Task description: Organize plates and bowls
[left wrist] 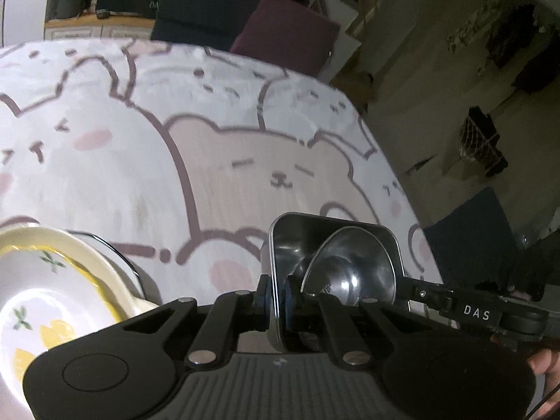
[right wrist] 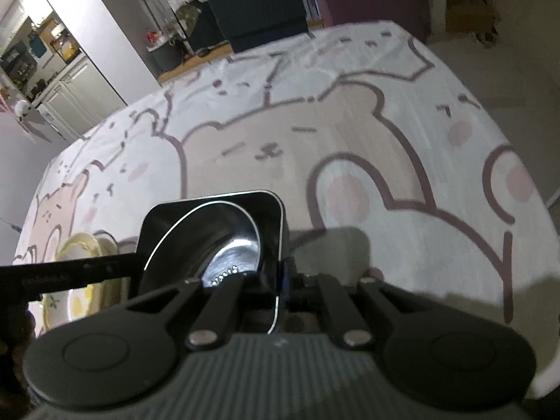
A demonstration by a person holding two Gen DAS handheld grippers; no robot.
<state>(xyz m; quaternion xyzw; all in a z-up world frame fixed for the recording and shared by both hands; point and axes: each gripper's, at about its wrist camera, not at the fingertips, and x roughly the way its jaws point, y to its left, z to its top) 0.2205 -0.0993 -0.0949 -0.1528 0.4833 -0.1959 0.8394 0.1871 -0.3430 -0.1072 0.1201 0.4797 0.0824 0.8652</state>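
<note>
A: Both grippers on one steel tray [left wrist: 332,245], square with rounded corners, with a round steel bowl [left wrist: 353,266] nested inside it. Lower middle of the left wrist view, the left gripper [left wrist: 276,297] has its jaws clamped on the tray's left wall, blue pads either side of the thin rim.

B: And in the right wrist view the right gripper [right wrist: 281,290] has jaws pinched on the tray's [right wrist: 210,241] right wall. Only a sliver of blue pad shows there; the rest is hidden behind the tray wall.

A: The tray's near edge is cut off by the gripper bodies in both views. Some stamped marking on the bowl [right wrist: 224,248] bottom, too small to read.

B: Whether the tray rests on the tabletop or hangs above it, I can't tell. There's a dark shadow just right of it on the cartoon-bear tablecloth [right wrist: 350,147].

A: Lower left of the left view, a stack of cream dishes [left wrist: 52,280] with yellow and green print, half covered by the gripper body and cut by the frame edge. How many are stacked is hard to say.

B: Same dishes [right wrist: 84,262] peek out left of the tray here, crossed by the other gripper's black arm.

A: Far lower right, a bit of the person's hand [left wrist: 546,367]. Beyond the tabletop, a dim room, dark blue and purple cushions [left wrist: 280,31], blurred clutter on the floor.
</note>
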